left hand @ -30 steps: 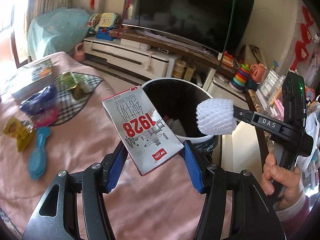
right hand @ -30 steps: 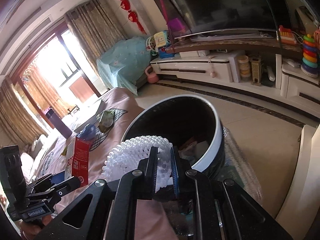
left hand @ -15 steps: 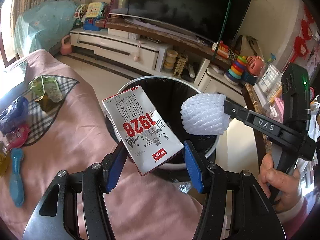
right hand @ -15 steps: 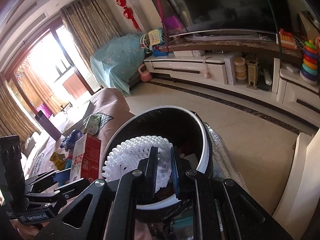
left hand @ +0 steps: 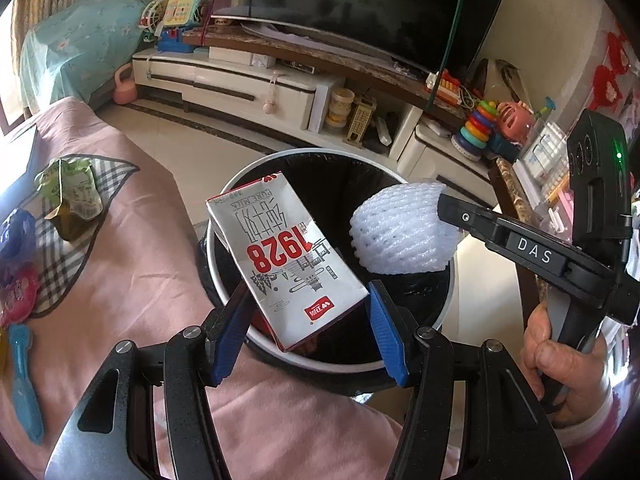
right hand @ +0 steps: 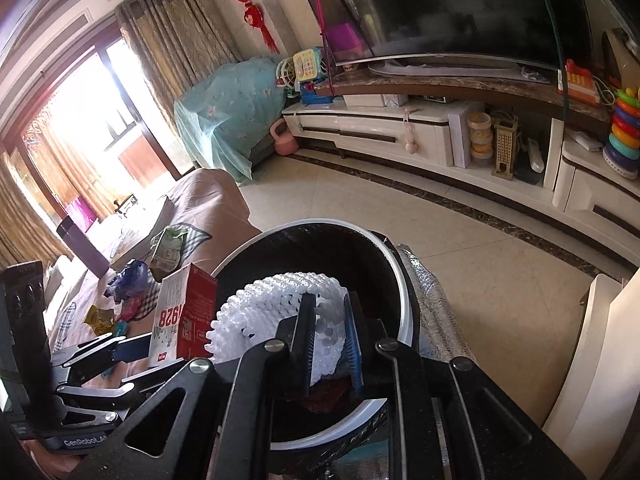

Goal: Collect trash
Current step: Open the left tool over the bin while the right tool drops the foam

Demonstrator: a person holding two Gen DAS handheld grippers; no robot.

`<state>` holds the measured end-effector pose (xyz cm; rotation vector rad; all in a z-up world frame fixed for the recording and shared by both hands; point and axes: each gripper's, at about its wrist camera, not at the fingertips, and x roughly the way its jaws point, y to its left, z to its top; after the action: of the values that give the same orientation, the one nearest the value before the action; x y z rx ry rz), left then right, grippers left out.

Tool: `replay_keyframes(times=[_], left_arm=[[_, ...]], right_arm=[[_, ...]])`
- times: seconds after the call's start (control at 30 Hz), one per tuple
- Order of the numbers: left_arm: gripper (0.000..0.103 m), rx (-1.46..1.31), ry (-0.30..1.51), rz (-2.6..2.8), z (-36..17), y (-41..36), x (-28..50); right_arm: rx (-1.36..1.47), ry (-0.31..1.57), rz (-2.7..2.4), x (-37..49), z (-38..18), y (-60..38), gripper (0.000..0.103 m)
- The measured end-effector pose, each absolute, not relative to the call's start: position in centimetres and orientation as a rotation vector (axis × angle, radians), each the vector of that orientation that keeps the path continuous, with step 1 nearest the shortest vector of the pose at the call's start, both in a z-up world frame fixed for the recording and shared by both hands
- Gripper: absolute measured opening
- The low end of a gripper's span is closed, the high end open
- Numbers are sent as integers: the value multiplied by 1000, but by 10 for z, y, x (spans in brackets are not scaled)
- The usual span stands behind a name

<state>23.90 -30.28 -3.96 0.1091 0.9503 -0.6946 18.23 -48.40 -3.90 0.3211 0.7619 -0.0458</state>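
Observation:
A white-rimmed trash bin (left hand: 320,151) with a black liner stands beside the pink-covered table. My left gripper (left hand: 308,289) is shut on a red-and-white milk carton (left hand: 288,256) and holds it tilted over the near side of the bin's mouth. My right gripper (right hand: 329,300) carries a white foam fruit net (right hand: 272,304) over the bin (right hand: 404,300); its jaws are opening, with the net still caught between the pads. The left wrist view shows the foam net (left hand: 396,232) at the right gripper's tip (left hand: 440,204), to the right of the carton. In the right wrist view the carton (right hand: 180,312) and left gripper (right hand: 160,354) sit at the left.
More litter lies on the pink table cover (left hand: 140,280): a green wrapper (left hand: 72,196) on a checked cloth, blue and pink wrappers, a blue spoon (left hand: 24,380). A hand (left hand: 560,364) grips the right tool. A TV stand (left hand: 240,80) and toys line the far wall across bare floor.
Both grippers have travelled from above the table to above the bin, which now looks larger and closer in both views. The right jaws stand slightly wider around the foam net.

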Motion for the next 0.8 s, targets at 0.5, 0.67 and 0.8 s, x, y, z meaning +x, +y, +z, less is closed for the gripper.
replay_keyframes(times=[0.5,0.67,0.8], left_arm=[[77,17,941,-616,-42,-245,218],[77,-60,931,-542,-50,-199,202],[77,-99,927,-479,-54,-162,189]], right_arm=[[329,780,-19,181,-43,-473,53],[362,739,31,166,-37,-453,75],[369,719,89,157,-35,-423,89]])
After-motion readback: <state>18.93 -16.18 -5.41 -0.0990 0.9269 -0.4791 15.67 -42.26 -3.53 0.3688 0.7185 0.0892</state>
